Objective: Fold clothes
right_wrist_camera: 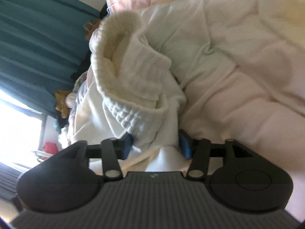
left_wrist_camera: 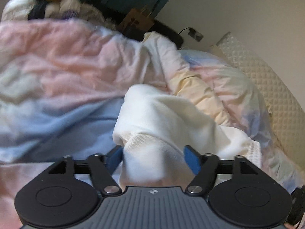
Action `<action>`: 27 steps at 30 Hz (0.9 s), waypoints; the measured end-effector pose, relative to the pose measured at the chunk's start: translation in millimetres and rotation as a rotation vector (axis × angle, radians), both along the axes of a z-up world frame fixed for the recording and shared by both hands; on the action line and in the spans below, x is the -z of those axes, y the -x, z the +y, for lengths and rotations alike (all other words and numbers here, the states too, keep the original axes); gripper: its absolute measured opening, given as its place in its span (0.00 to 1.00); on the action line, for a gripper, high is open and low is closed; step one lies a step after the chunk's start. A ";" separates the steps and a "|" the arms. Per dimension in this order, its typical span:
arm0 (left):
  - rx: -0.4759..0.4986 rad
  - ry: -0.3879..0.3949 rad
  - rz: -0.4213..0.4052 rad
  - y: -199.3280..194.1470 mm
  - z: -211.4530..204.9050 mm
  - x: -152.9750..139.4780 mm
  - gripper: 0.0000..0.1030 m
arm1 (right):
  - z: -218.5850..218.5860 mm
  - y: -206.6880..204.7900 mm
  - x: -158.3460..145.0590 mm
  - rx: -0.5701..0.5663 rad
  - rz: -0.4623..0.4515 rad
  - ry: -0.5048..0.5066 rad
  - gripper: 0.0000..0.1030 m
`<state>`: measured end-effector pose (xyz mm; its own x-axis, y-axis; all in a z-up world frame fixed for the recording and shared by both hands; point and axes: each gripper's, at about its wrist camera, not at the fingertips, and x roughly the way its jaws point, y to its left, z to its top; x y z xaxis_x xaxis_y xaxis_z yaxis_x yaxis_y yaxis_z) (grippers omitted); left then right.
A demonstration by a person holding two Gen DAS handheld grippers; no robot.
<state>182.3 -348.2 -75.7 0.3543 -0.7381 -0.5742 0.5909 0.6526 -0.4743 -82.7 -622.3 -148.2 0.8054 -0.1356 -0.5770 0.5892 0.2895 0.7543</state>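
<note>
The cream knit sweater (left_wrist_camera: pixel 152 118) lies bunched on the pastel duvet (left_wrist_camera: pixel 63 57) of the bed, a rumpled heap judged to be just put down there so the fold can start on a soft, broad surface. The left claw (left_wrist_camera: pixel 153 158) tilts down toward 12 o'clock, its blue pads apart with cloth between them, seemingly unpinched. The right claw (right_wrist_camera: pixel 155 145) is rolled sideways, likewise parted around the ribbed cuff (right_wrist_camera: pixel 116 38) side of the cloth.
</note>
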 end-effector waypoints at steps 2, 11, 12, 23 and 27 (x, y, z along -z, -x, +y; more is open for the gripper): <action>0.010 -0.020 -0.032 13.0 8.4 -19.3 0.79 | 8.3 7.6 -15.1 0.014 0.043 0.046 0.66; 0.078 -0.055 -0.211 87.9 52.1 -109.7 0.91 | 63.3 47.0 -114.2 -0.014 0.093 0.370 0.85; 0.082 -0.054 -0.228 97.5 58.4 -118.5 0.91 | 71.4 52.6 -126.3 -0.021 0.087 0.408 0.85; 0.058 -0.112 -0.461 204.6 144.5 -177.9 0.99 | 183.8 84.9 -210.1 -0.106 0.073 0.706 0.85; 0.027 -0.101 -0.481 233.6 178.3 -186.1 0.99 | 226.1 96.2 -221.6 -0.110 0.078 0.786 0.85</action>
